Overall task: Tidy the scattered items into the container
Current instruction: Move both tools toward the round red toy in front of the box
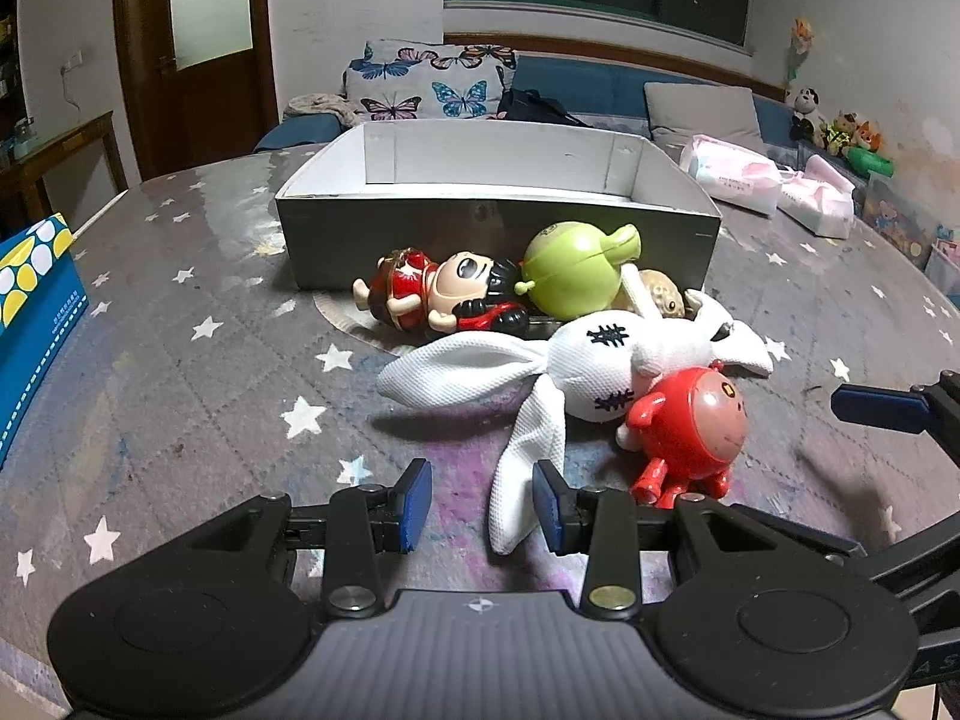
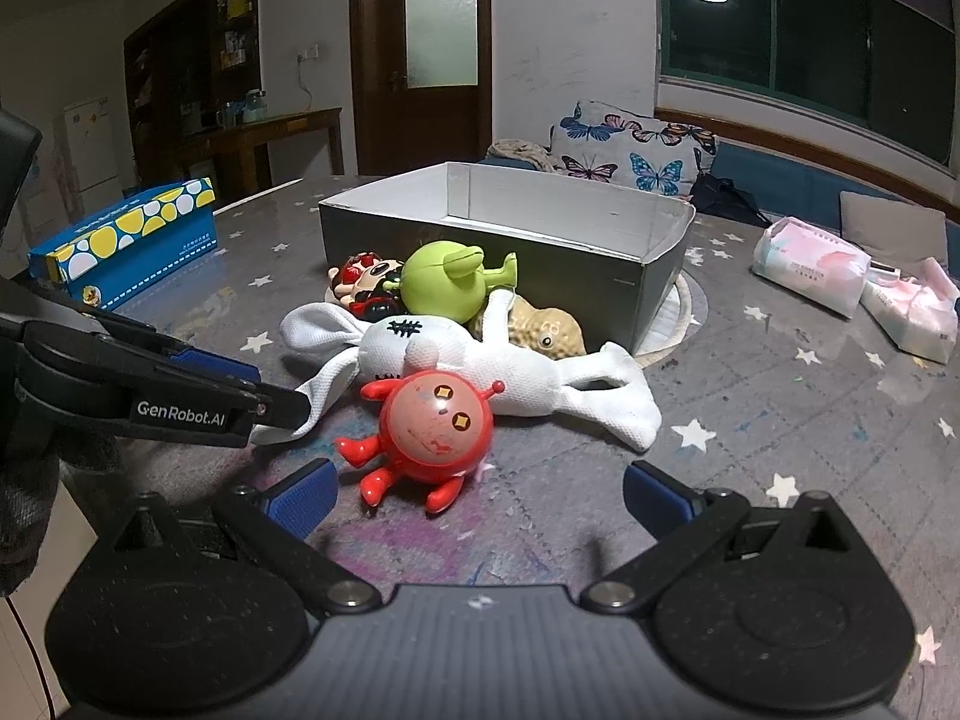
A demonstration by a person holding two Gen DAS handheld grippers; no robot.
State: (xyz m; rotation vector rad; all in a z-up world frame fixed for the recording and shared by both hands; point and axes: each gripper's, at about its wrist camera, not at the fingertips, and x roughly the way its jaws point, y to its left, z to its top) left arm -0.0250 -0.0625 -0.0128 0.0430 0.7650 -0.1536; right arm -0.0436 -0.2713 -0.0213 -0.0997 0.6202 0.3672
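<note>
An open grey box point(image 1: 498, 228) point(image 2: 540, 258) stands on the table. In front of it lie a red-clad doll point(image 1: 432, 294) point(image 2: 360, 282), a green round toy point(image 1: 570, 270) point(image 2: 444, 288), a tan peanut toy point(image 1: 660, 297) point(image 2: 546, 330), a white cloth rabbit point(image 1: 594, 372) point(image 2: 456, 360) and a red round robot toy point(image 1: 690, 432) point(image 2: 432, 426). My left gripper point(image 1: 483, 504) point(image 2: 240, 384) is open, with one rabbit ear's tip between its fingers. My right gripper point(image 2: 480, 495) is open just short of the red robot toy; one fingertip point(image 1: 876, 408) shows in the left wrist view.
A blue box with yellow and white dots point(image 1: 36, 312) point(image 2: 132, 240) stands at the left. Two pink tissue packs point(image 1: 738, 174) point(image 2: 810, 267) lie at the far right. The table has a grey starred cloth point(image 1: 210, 390). A sofa with cushions is behind.
</note>
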